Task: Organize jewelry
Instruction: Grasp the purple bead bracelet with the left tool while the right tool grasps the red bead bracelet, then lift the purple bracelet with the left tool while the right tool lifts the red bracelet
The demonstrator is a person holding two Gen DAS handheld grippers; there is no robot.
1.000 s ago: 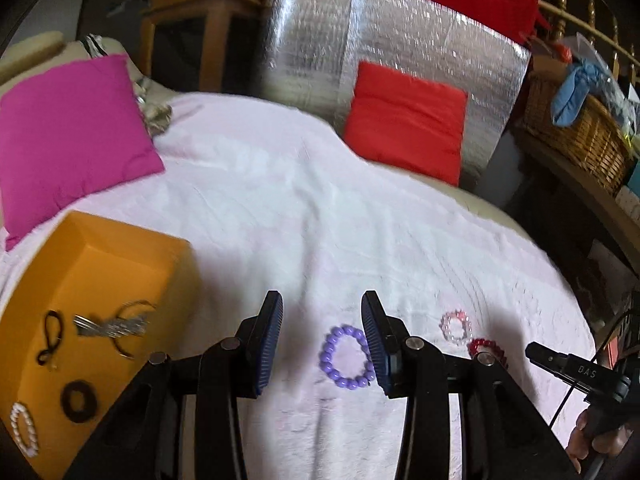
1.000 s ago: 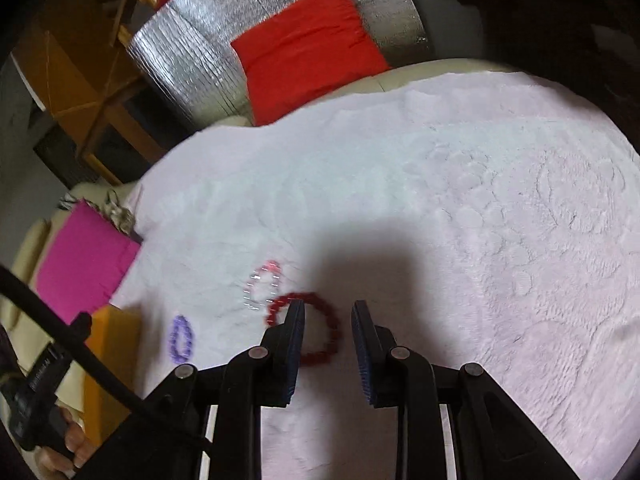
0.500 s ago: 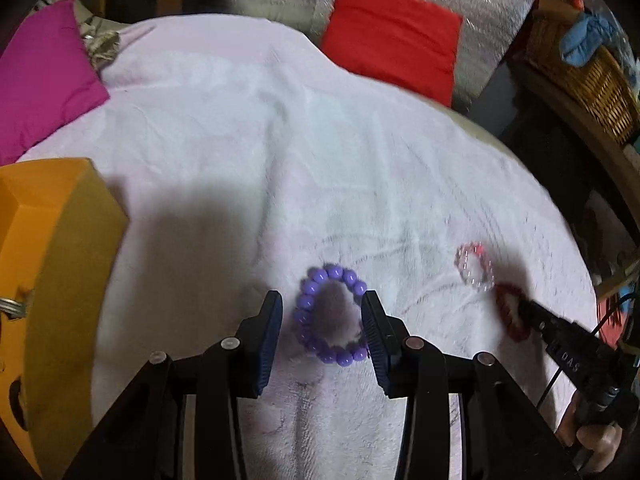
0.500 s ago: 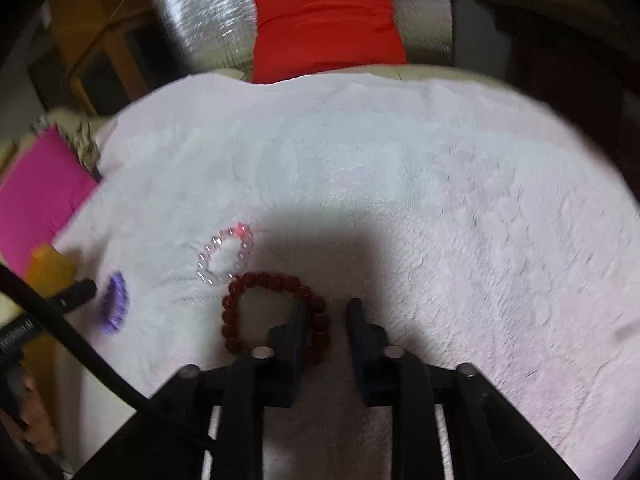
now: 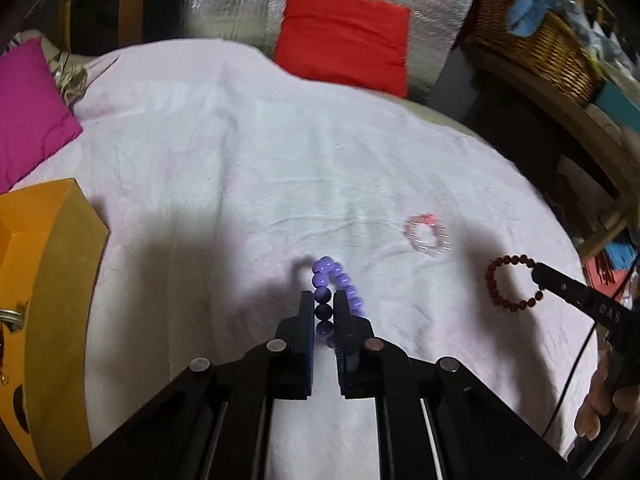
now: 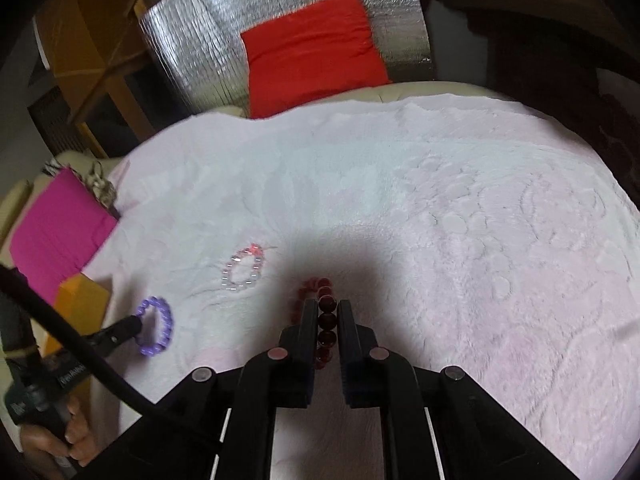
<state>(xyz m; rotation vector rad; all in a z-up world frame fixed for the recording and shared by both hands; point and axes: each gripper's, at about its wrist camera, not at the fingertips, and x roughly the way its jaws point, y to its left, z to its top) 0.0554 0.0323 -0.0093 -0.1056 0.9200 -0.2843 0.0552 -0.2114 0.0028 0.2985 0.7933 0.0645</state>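
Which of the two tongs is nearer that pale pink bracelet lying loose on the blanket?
Right, slightly. The right tongs, clamping the dark red bracelet, sit just beside the pale pink bracelet. The left tongs, clamping the purple bracelet, sit farther off.

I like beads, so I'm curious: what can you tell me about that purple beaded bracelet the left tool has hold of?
The purple beaded bracelet is a closed loop of round, glossy lilac beads, glass or plastic by the look. One side of the loop is pinched between the fingers of the left gripper, which is shut on it, and the rest bows out to the right of them. In the right wrist view it hangs as an open ring just over the pale pink blanket; whether it touches the blanket I cannot tell.
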